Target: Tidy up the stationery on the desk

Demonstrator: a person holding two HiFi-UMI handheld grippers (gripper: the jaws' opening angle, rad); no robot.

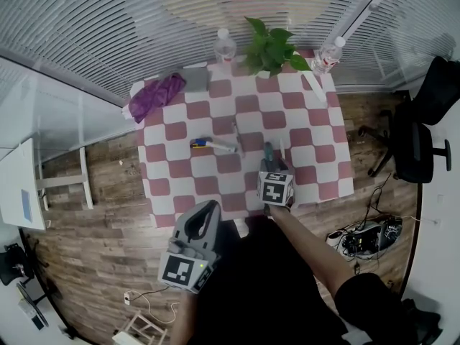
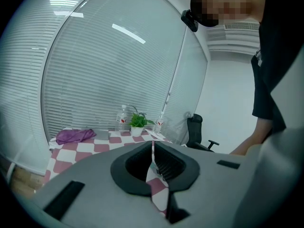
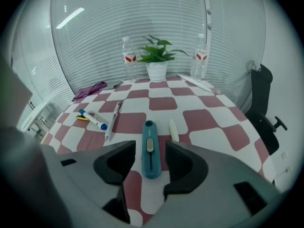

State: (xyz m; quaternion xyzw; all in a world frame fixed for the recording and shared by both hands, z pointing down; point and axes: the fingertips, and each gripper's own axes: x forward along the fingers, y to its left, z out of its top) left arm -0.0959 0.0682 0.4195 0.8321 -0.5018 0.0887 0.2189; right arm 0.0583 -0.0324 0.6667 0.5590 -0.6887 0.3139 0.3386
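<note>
Pink-and-white checked cloth covers the desk (image 1: pixel 316 157), and slatted blinds stand behind it. The right gripper (image 3: pixel 151 158) points steeply down with its jaws wide apart, and a blue utility knife (image 3: pixel 149 132) lies flat on the cloth between them. The pads do not press on it, so nothing is grasped. The left gripper (image 2: pixel 153 151) is clenched with nothing in it and waits low, off the near edge of the desk. Just beside the knife, on its right, lies a small white stick (image 3: pixel 174 129). Further to the left are a pen (image 3: pixel 112 120) and a blue-capped marker (image 3: pixel 92 119) lying on something yellow. At the far edge stand a potted plant (image 3: pixel 156 56) and two water bottles (image 3: pixel 128 56), with a purple cloth (image 3: pixel 89 90) in the left corner. I judge that the knife is thin and low, so the pads can slide over its top or push it away. A jaw that comes down too wide can also knock the white stick, and pressure on the slider can perhaps move the blade out.
</note>
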